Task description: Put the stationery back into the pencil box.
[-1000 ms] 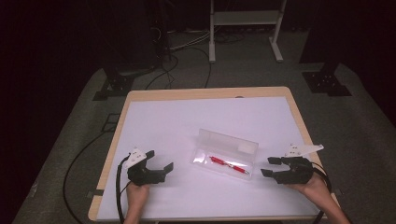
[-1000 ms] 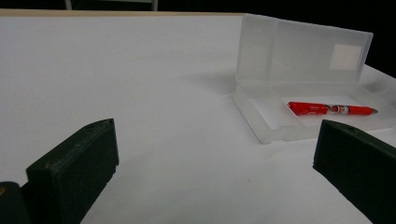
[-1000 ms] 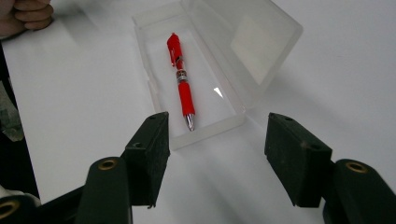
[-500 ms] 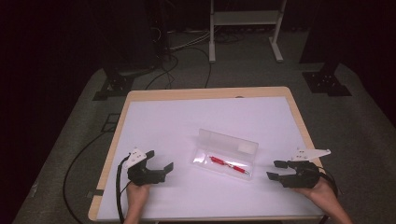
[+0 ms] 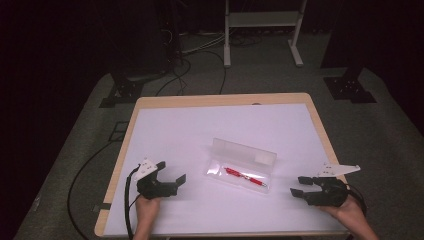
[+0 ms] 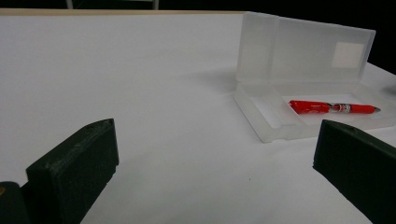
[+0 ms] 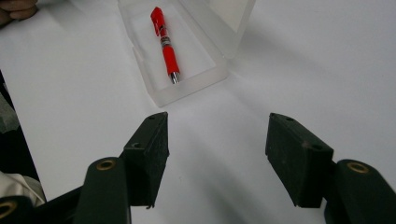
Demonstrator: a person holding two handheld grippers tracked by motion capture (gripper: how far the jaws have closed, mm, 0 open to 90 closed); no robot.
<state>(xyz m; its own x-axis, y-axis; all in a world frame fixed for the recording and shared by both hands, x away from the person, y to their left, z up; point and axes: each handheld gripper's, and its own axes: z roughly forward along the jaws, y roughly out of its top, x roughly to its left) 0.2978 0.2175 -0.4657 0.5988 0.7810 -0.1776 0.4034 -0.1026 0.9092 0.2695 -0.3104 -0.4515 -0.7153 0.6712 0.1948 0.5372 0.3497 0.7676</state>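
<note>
A clear plastic pencil case (image 5: 241, 165) lies open in the middle of the white table, lid standing up at its far side. A red pen (image 5: 245, 177) rests in its tray (image 6: 275, 122); the same red pen (image 7: 165, 44) lies in the case (image 7: 187, 88) in the right gripper view. My left gripper (image 5: 172, 178) rests near the front left of the table, open and empty, jaws pointing toward the case. My right gripper (image 5: 299, 186) sits near the front right corner, open and empty, a short gap from the case's right end.
The white mat covers a wooden table (image 5: 220, 100) with a bare rim. A black cable (image 5: 82, 175) hangs off the left side to the floor. A white stand (image 5: 260, 20) and dark equipment stand behind the table. A hand (image 7: 16, 9) shows beyond the case.
My right gripper has drawn back toward the table's front right corner, away from the case. The left gripper, the case and the pen have stayed put.
</note>
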